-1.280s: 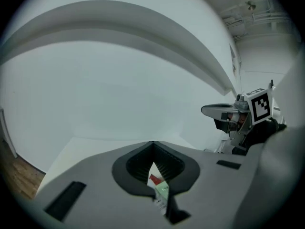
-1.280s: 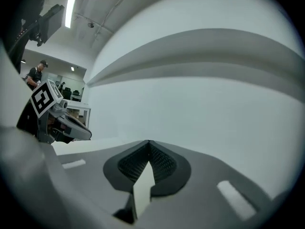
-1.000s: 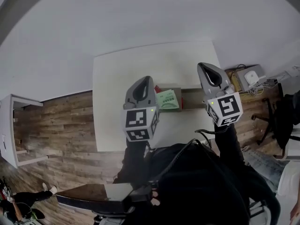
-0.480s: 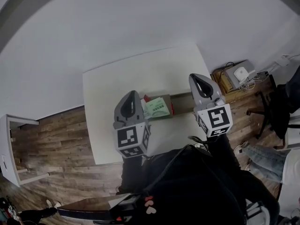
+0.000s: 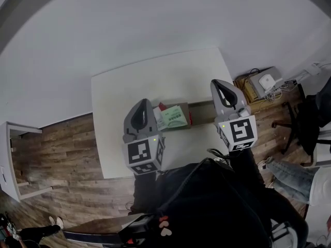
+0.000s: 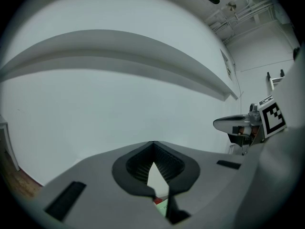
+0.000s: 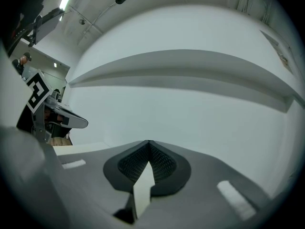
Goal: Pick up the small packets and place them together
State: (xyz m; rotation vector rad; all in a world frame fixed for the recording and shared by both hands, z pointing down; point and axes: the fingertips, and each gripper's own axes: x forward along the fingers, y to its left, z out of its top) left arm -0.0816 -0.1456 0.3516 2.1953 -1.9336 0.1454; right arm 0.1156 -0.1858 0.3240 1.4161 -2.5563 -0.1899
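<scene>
A green small packet [image 5: 173, 118] lies on a flat brown box [image 5: 182, 109] near the middle of the white table [image 5: 124, 87], with red packets [image 5: 161, 108] showing at the box's left and right edges. My left gripper [image 5: 141, 102] hangs over the table just left of the packets, jaws shut and empty. In the left gripper view its fingertips [image 6: 153, 145] meet, and a bit of the green packet [image 6: 162, 207] shows below them. My right gripper [image 5: 219, 82] hovers right of the box, also shut with nothing in it [image 7: 148, 144].
A brown strip [image 5: 202, 110] runs from the box toward the right gripper. Right of the table stand a low cabinet with a white device and cables [image 5: 264, 81] and a dark chair [image 5: 305, 123]. A white shelf unit [image 5: 11, 154] stands on the wooden floor at left.
The head view has swung, so table and grippers sit further left in the picture. Both grippers keep about the same places beside the packets and stay shut.
</scene>
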